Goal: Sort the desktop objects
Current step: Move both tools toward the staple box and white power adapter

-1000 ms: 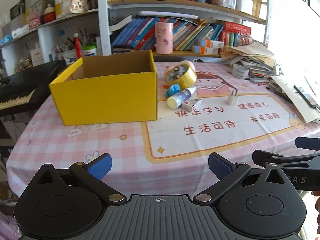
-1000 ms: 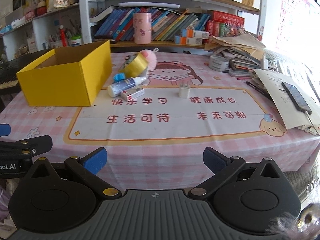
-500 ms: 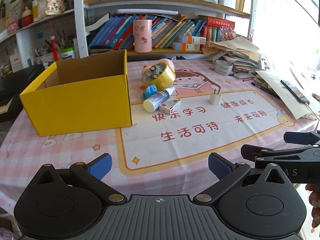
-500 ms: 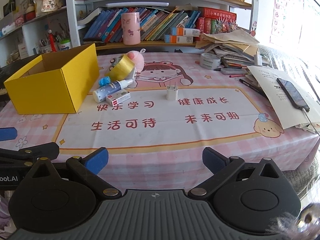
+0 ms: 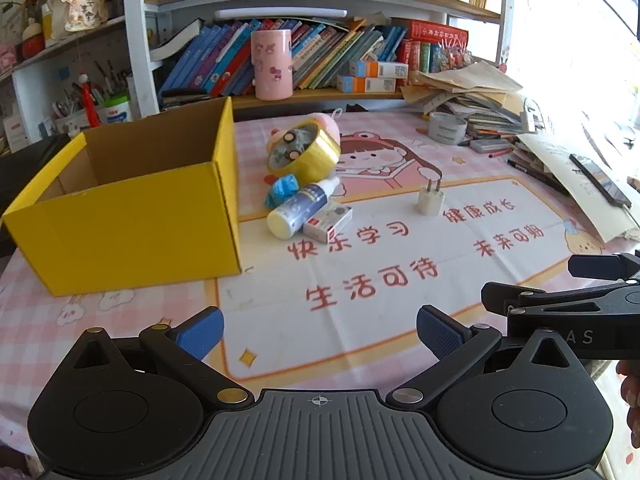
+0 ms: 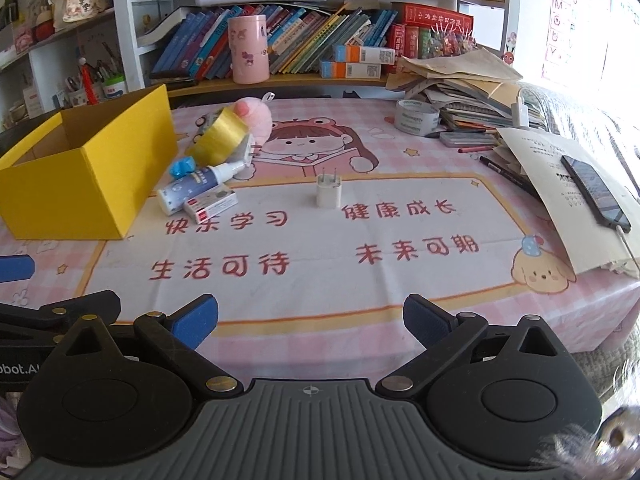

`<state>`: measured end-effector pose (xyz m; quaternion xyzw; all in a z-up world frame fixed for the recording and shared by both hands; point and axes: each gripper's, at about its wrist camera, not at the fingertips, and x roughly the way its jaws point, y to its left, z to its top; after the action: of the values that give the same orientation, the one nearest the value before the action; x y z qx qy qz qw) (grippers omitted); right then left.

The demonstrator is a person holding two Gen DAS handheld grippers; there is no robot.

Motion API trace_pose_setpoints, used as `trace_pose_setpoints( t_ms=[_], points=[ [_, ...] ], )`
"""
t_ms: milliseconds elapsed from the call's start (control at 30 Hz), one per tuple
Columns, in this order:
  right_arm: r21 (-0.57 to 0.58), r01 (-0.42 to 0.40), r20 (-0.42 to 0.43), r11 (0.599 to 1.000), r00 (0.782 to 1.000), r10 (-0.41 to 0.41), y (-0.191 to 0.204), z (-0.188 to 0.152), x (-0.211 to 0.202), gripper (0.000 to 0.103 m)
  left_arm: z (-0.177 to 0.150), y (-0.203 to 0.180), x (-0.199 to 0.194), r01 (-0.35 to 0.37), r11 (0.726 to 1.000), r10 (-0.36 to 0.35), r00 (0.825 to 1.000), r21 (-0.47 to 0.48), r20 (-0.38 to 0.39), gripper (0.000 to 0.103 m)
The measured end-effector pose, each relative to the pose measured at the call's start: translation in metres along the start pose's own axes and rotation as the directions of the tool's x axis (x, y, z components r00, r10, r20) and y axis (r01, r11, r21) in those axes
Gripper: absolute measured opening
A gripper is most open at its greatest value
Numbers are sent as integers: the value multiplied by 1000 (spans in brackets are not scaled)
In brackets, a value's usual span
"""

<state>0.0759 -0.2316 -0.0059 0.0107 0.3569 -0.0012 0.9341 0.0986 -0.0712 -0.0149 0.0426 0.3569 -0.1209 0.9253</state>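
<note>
Left wrist view: the left gripper (image 5: 319, 333) hovers over the near edge of the pink checked tablecloth (image 5: 132, 316), its blue-padded fingers (image 5: 199, 332) spread wide and holding nothing; the right gripper (image 5: 560, 300) juts in from the right edge, seen side-on. An open yellow cardboard box (image 5: 132, 224) stands at left, its visible interior brown. Just right of the box lies a cluster: a roll of yellow tape (image 5: 306, 154) tilted against a pink plush toy (image 5: 326, 122), a small blue wrapped item (image 5: 282, 190), a white spray bottle (image 5: 300, 210) on its side, and a small red-and-white box (image 5: 328, 222) touching the bottle. A white plug adapter (image 5: 431, 200) stands apart to the right, prongs up. Right wrist view: the right gripper (image 6: 311, 320) is likewise released, jaws wide apart above the table's near edge, with the left gripper (image 6: 60, 308) visible at lower left. A grey tape roll (image 6: 416, 117) sits beside a stack of papers (image 6: 460, 80) at the far right, a smartphone (image 6: 596, 190) lies on a sheet of paper, and a pink cylindrical canister (image 6: 248, 49) stands on the bookshelf (image 6: 304, 80) behind
</note>
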Motion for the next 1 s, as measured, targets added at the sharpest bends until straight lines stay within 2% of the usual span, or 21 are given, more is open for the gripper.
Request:
trace_pose_setpoints(
  t_ms=[333,700,1000],
  points=[
    [-23,-21,-24,1000,1000,20,-22,28,31,100,26,-11,32,7,999,-8,999,-44,-31,103],
    [-82,-59,-44,995,998,55,-46,63,70,101,54,-27,64,-76,994,71,995,-80,-63,103],
    [-107,-142,-66,984,989,135,-61,89,104,103,73,-31,86,-136,981,125,989,-141,-84,103]
  ],
)
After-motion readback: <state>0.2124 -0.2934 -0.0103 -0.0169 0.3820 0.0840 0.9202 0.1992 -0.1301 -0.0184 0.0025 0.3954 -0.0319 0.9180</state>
